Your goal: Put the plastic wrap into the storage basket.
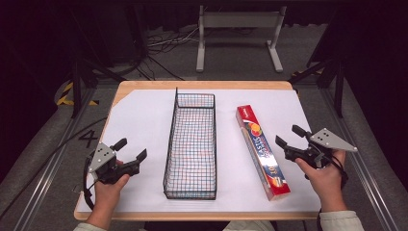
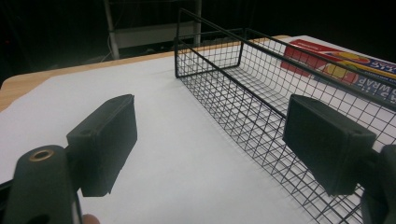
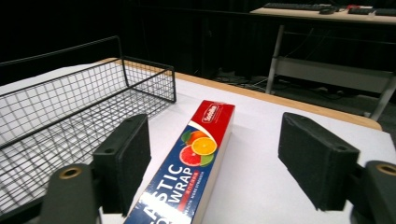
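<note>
Plastic wrap box (image 1: pixel 262 153), long glossy red cardboard, lies btwn right gripper (image 1: pixel 288 136) jaws, apart, not touching.

Lab or recording studio indicated. Small wooden table (image 1: pixel 144 85) covered by white sheet (image 1: pixel 139 120), ringed by black curtains. Floor cables (image 1: pixel 163 43) and tripod legs (image 1: pixel 77 86) seen beyond table; hazard tape (image 1: pixel 65 96) laid on grey floor. Desk with keyboard (image 3: pixel 299 6) seen far ahead of right claw (image 3: pixel 212 163).
</note>
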Tool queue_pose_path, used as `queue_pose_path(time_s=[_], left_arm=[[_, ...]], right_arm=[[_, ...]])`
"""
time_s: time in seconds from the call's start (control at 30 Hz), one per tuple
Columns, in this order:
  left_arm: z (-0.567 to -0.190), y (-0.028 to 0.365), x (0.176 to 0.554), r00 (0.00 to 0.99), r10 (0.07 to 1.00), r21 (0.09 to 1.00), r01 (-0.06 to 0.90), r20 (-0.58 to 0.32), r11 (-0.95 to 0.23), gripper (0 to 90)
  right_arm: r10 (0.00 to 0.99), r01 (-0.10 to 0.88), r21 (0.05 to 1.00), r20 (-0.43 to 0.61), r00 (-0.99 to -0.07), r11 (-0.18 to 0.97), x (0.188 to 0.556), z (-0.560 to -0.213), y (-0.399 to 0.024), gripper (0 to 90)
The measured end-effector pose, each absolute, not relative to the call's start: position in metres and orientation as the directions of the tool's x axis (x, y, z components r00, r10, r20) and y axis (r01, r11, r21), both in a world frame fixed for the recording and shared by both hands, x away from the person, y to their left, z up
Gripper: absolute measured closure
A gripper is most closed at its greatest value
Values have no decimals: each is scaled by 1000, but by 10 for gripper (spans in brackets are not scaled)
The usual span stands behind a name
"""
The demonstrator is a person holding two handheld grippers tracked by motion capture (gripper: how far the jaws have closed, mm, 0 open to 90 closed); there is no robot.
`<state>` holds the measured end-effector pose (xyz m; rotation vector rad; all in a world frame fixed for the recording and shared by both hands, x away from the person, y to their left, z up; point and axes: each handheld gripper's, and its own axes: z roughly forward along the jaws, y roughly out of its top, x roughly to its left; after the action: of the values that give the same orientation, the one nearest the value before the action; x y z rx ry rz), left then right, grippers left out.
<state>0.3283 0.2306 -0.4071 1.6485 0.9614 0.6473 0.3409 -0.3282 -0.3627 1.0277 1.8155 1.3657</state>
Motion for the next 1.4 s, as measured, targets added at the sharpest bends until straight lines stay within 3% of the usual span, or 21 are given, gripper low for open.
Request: queue_pose_path(time_s=[0.9, 1.4], left_arm=[[-409, 228, 331, 516, 855, 956, 271, -47, -111, 183], [-411, 234, 324, 485, 874, 953, 279, -32, -120, 188]], right_arm=[[859, 333, 920, -9, -512, 208, 378, -341, -303, 224], [900, 600, 772, 87, -428, 211, 407, -341, -287, 243]])
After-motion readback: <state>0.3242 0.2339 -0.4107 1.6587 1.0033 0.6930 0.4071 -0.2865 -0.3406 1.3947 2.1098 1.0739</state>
